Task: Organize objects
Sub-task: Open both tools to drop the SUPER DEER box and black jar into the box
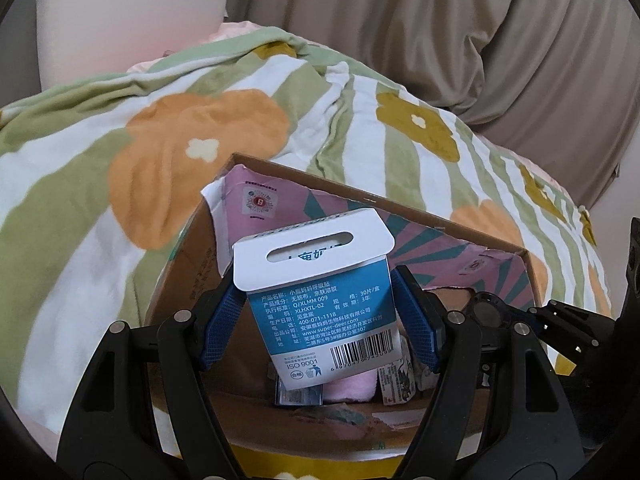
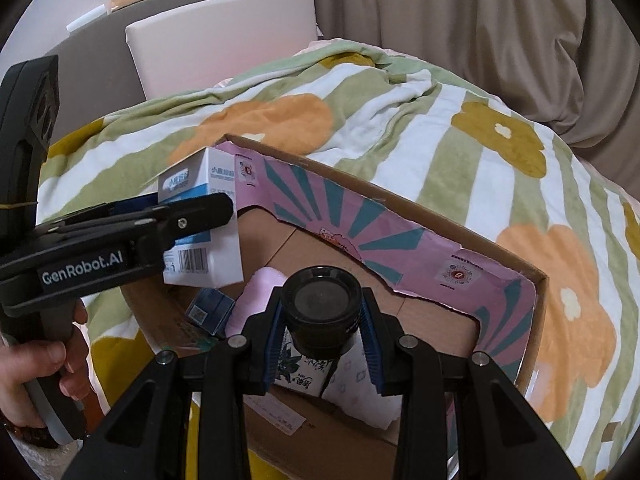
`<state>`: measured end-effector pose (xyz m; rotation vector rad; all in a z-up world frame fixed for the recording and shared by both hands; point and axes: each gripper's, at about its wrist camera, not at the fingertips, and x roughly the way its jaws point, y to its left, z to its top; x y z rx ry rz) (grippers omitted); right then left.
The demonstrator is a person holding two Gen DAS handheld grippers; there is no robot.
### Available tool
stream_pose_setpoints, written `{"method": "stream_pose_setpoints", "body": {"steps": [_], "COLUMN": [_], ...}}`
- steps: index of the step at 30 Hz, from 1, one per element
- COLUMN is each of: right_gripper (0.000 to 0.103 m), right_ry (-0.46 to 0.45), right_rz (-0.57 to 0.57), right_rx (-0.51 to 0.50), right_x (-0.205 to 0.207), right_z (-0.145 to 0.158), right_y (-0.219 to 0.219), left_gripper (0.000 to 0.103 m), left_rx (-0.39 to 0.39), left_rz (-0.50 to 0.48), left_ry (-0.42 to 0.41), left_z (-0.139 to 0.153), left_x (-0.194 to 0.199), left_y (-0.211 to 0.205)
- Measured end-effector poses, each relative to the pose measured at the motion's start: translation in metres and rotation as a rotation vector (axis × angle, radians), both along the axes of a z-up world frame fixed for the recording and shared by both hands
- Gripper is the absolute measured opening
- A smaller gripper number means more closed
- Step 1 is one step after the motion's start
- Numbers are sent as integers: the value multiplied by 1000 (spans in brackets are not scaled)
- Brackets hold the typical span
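An open cardboard box (image 1: 420, 216) (image 2: 532, 276) with a pink and teal inner lining lies on a bed. My left gripper (image 1: 320, 320) is shut on a blue and white carton (image 1: 320, 300) and holds it above the box's left part; the carton (image 2: 208, 208) and left gripper (image 2: 192, 216) show in the right wrist view too. My right gripper (image 2: 324, 336) is shut on a black camera lens (image 2: 320, 308) over the box's near side. Inside lie a pink cloth (image 2: 260, 300), a small blue box (image 2: 210, 310) and printed packets (image 2: 304, 372).
A flowered green, white and orange blanket (image 1: 160, 140) (image 2: 480, 160) covers the bed around the box. A white headboard cushion (image 1: 128, 20) and beige curtains (image 1: 480, 40) stand behind. The person's hand (image 2: 36, 368) grips the left tool's handle.
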<state>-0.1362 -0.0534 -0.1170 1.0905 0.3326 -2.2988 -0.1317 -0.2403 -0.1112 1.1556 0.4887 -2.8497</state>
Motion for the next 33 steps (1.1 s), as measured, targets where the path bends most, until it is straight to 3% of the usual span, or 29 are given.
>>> {"method": "stream_pose_setpoints", "body": {"steps": [8, 9, 10, 12, 14, 16, 20, 33], "right_gripper": [33, 33, 33, 36, 70, 80, 86, 86], "right_ry": [-33, -39, -43, -32, -18, -12, 15, 18], "right_rz": [2, 11, 21, 28, 21, 14, -8, -25], "right_rx": [-28, -23, -14, 20, 44, 35, 26, 13], "right_x": [-2, -1, -1, 3, 6, 8, 12, 30], "right_z": [-6, -7, -8, -11, -12, -11, -5, 6], "right_y": [8, 8, 7, 6, 8, 13, 23, 39], "left_gripper": [73, 78, 98, 103, 103, 103, 103, 103], "left_rx": [-3, 11, 32, 62, 72, 62, 28, 41], "left_rz": [-7, -5, 0, 34, 38, 34, 18, 8], "left_ry": [-14, -13, -19, -47, -58, -52, -56, -61], "left_z": [1, 1, 1, 2, 3, 5, 8, 13], "left_x": [-10, -11, -13, -16, -19, -19, -16, 5], "left_y": [7, 6, 5, 2, 1, 3, 11, 26]}}
